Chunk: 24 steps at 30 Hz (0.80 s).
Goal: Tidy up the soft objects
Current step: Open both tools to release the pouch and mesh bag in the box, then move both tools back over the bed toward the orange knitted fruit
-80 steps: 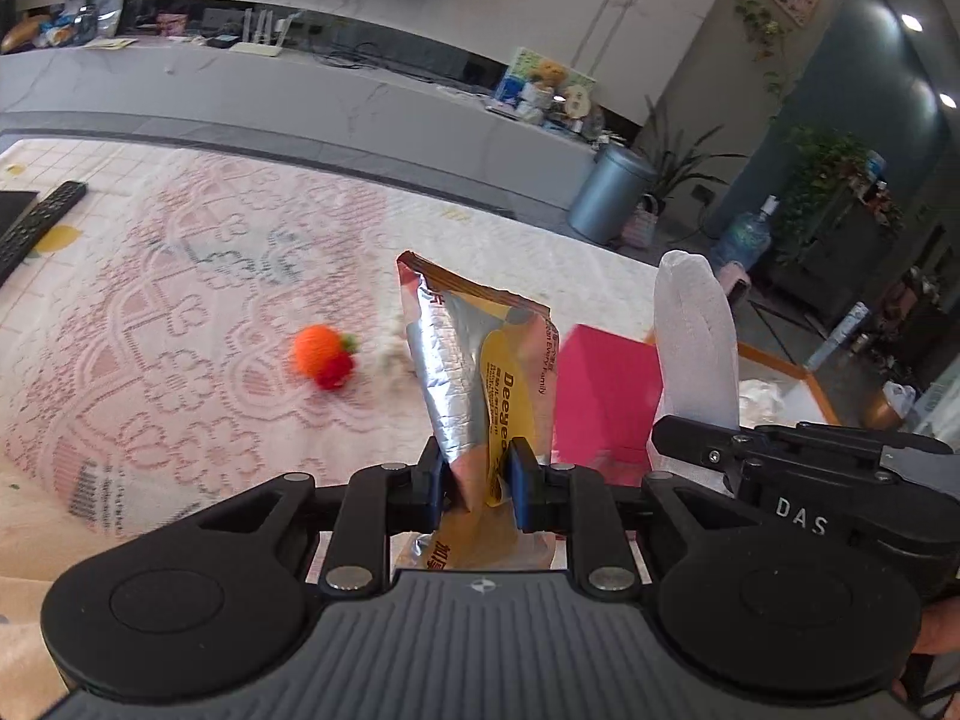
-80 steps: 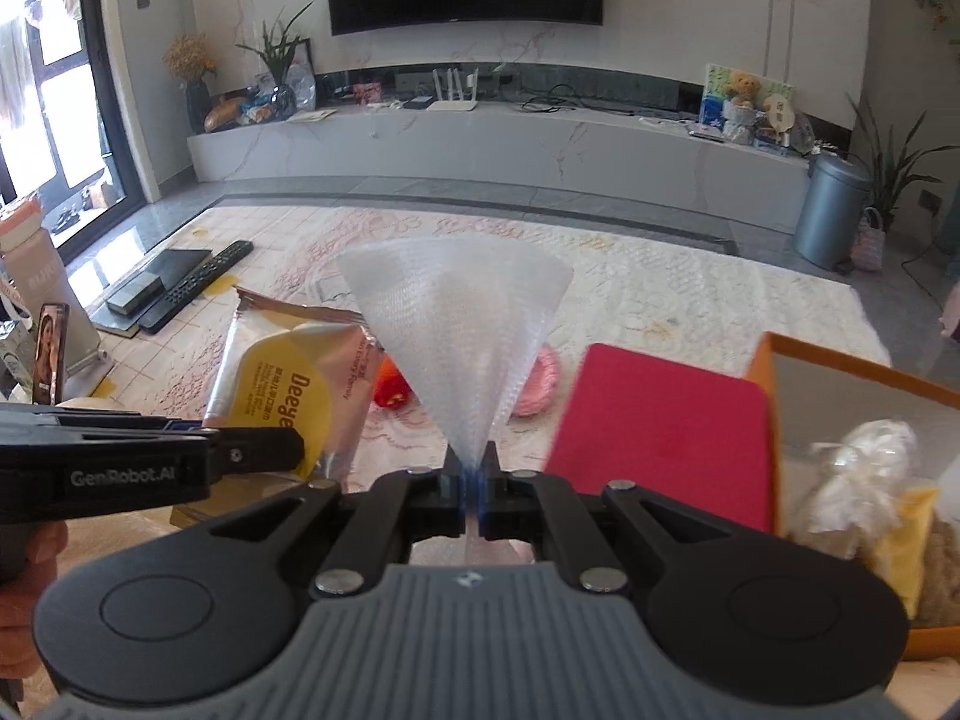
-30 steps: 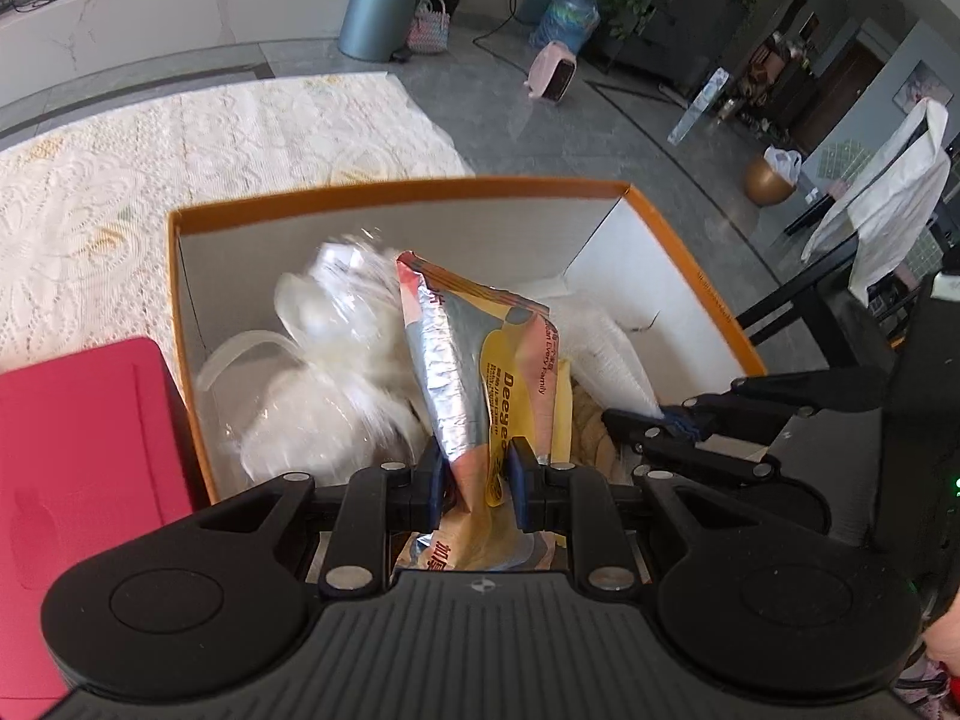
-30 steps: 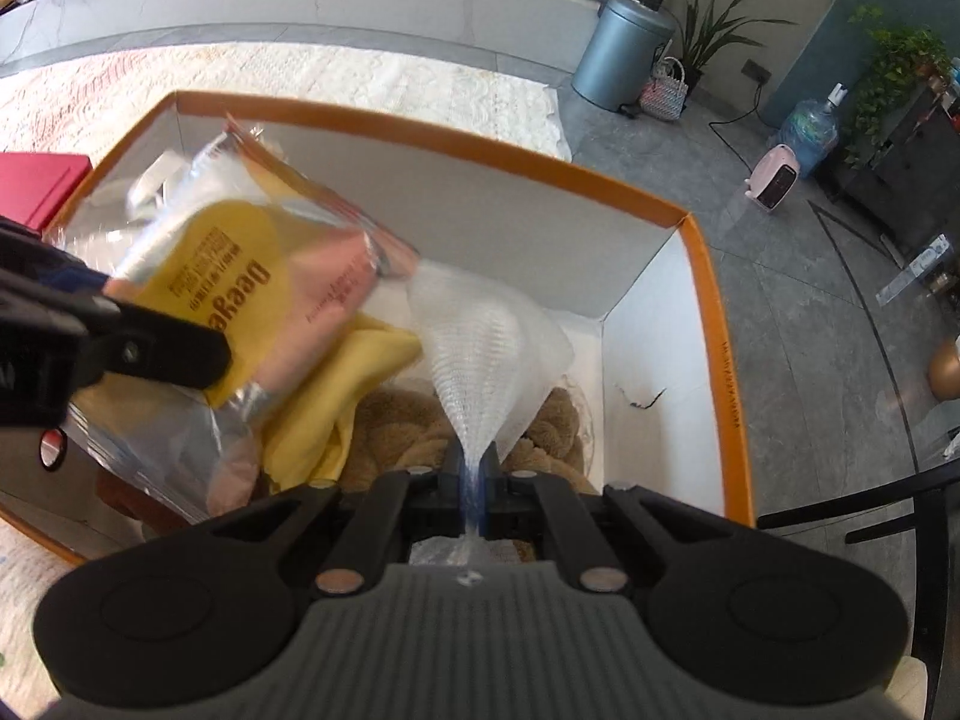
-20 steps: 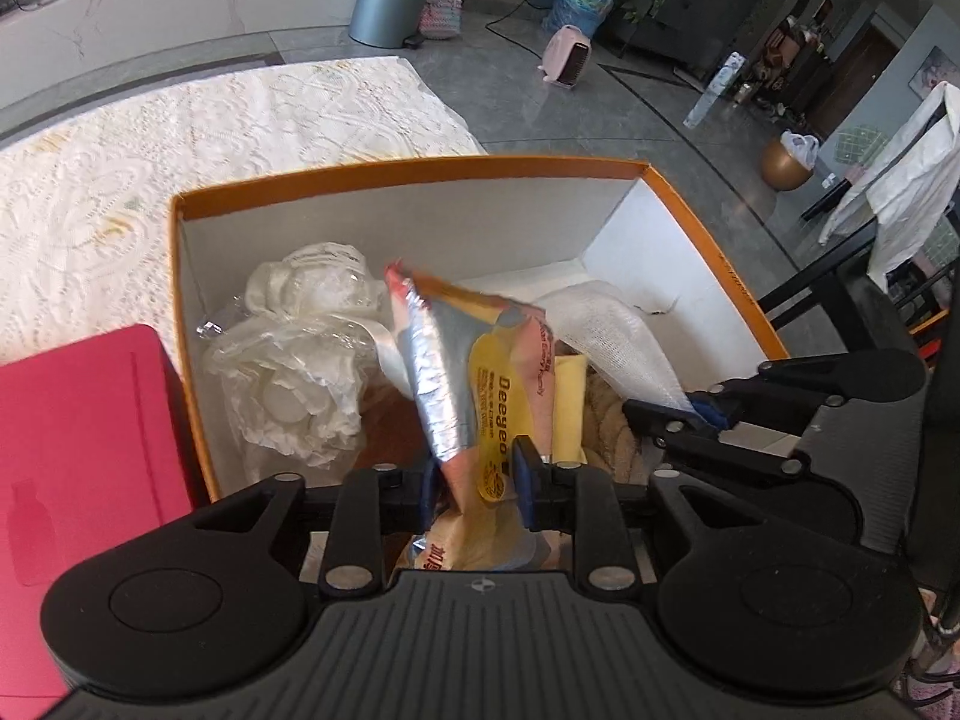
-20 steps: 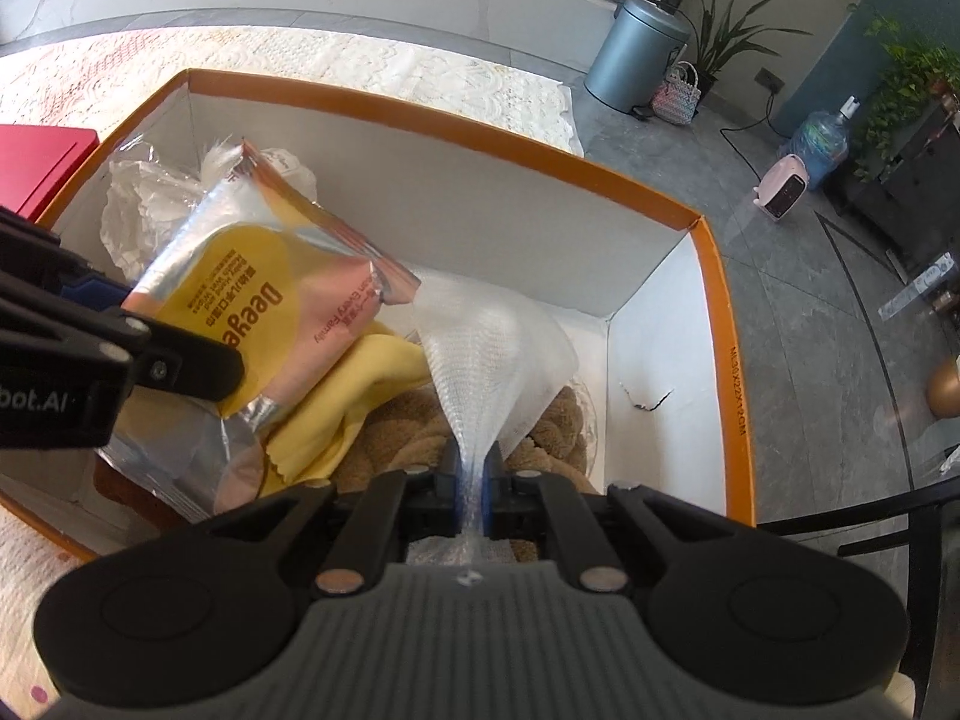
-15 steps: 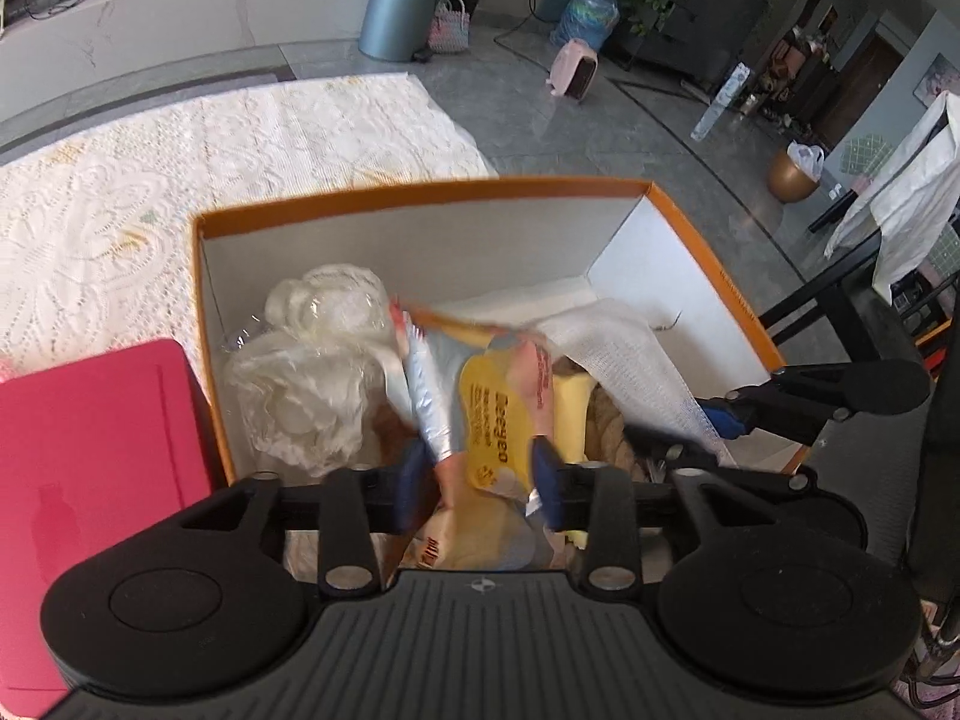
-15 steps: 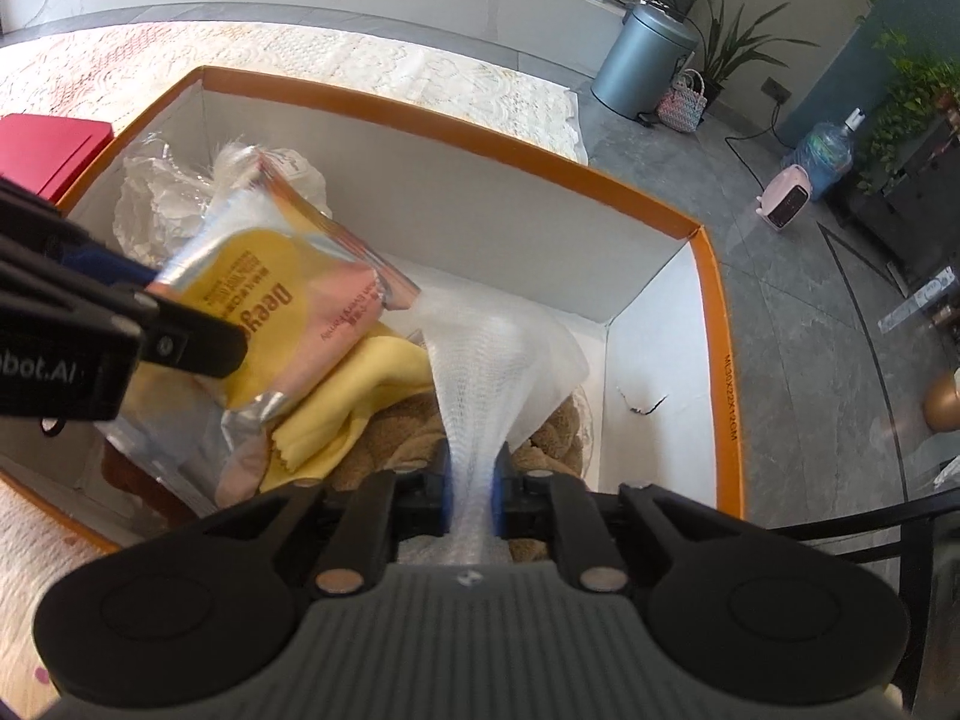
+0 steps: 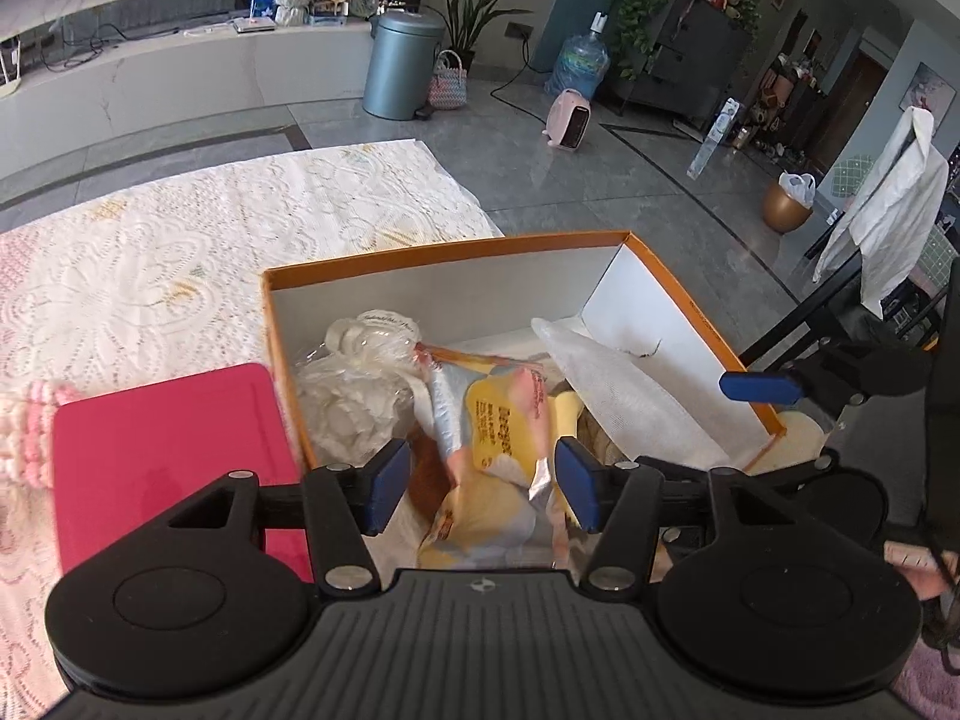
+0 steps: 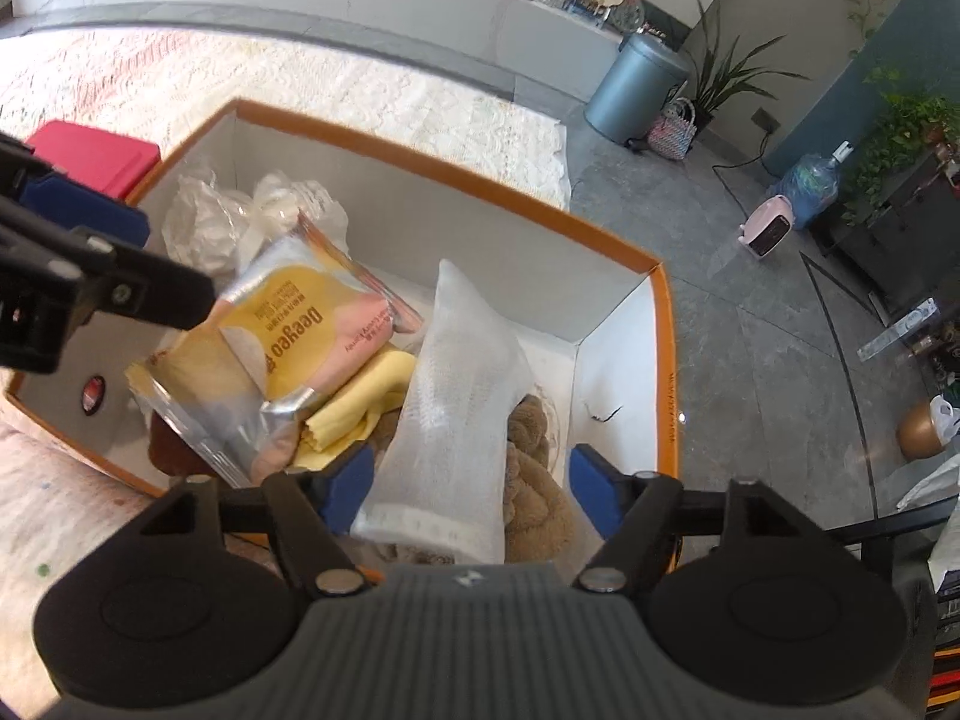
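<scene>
You are holding both grippers over the orange-rimmed box (image 9: 456,249), which is sitting at the edge of the lace-covered surface (image 9: 150,252), with the floor beyond its far wall.

Your left gripper (image 9: 483,483) is standing with its blue pads (image 9: 387,483) well apart; its jaws have just been opening. The yellow snack pouch (image 9: 501,426) is lying between them but the pads are not pressing on it, so it is resting loose in the box, leaning on the crumpled clear plastic (image 9: 354,384) in the box's left part.

Your right gripper (image 10: 471,492) is also spread wide, its jaws having just been opening, and the white mesh bag (image 10: 462,396) is lying free between the pads, slanting up toward the box's far wall. Its lower end is close to the left pad (image 10: 348,489); whether it is brushing that pad is hard to tell, as the bag is blurred there.

In the right wrist view, the pouch is lying on a yellow cloth (image 10: 360,402), which is tucked under the mesh bag's left side. A brown plush (image 10: 534,480) is showing beneath the bag near the box's right wall.

A red lid-like slab (image 9: 162,456) is lying just beside the box's left wall, and a pink knitted thing (image 9: 24,426) is peeking in at the slab's left edge.
</scene>
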Each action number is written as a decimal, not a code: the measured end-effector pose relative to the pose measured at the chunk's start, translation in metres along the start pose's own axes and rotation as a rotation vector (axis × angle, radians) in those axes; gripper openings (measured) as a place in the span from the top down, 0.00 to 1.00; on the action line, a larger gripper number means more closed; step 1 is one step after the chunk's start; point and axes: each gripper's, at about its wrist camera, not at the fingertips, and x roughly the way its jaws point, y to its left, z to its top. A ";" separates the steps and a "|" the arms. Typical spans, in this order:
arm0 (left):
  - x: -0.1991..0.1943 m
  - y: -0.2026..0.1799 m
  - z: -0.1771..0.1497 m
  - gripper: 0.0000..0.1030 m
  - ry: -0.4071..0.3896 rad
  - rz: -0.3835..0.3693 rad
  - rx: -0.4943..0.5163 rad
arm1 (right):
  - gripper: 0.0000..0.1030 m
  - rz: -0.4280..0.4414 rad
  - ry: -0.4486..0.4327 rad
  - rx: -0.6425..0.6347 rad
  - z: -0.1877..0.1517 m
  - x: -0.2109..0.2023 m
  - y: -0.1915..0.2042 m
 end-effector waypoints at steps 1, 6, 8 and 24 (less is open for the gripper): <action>-0.004 0.001 -0.002 0.36 -0.005 0.002 0.002 | 0.31 0.003 -0.006 0.007 0.000 -0.004 0.002; -0.027 0.010 -0.016 0.36 -0.049 0.016 0.000 | 0.30 -0.017 -0.070 0.030 -0.004 -0.029 0.017; -0.037 0.016 -0.022 0.36 -0.074 0.023 -0.002 | 0.27 -0.030 -0.111 0.046 -0.006 -0.042 0.026; -0.110 0.090 -0.086 0.37 -0.211 0.226 -0.065 | 0.28 0.131 -0.359 0.120 -0.004 -0.095 0.148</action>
